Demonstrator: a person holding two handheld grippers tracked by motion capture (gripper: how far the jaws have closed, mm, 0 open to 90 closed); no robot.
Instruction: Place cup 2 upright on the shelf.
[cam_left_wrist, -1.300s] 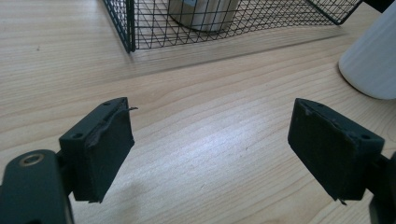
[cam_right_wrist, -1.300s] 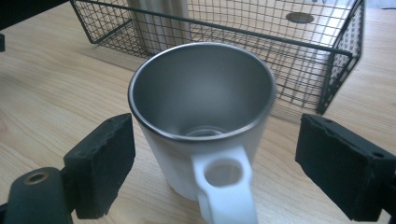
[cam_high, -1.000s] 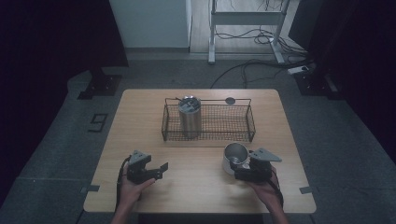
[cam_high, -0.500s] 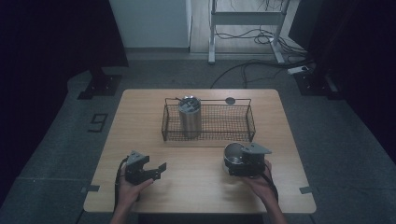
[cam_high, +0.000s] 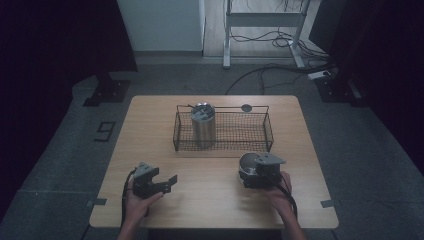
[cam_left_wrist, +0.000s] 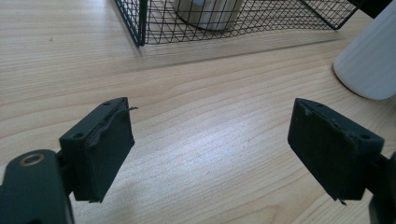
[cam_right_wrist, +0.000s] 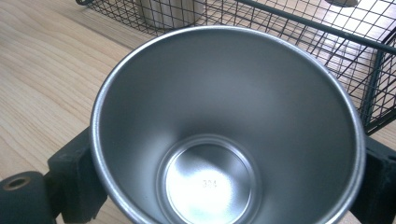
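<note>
Gripping the steel cup (cam_right_wrist: 224, 135) between its pads, my right gripper (cam_high: 258, 172) sits at lower right of the high view, its jaws having just been closing on the cup. My left gripper (cam_left_wrist: 210, 149) stands wide apart over bare table (cam_left_wrist: 201, 93), holding nothing, at lower left.

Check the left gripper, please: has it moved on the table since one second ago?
No. The left gripper lies at the same spot by the table's near edge, as far from the wire basket as before.
</note>
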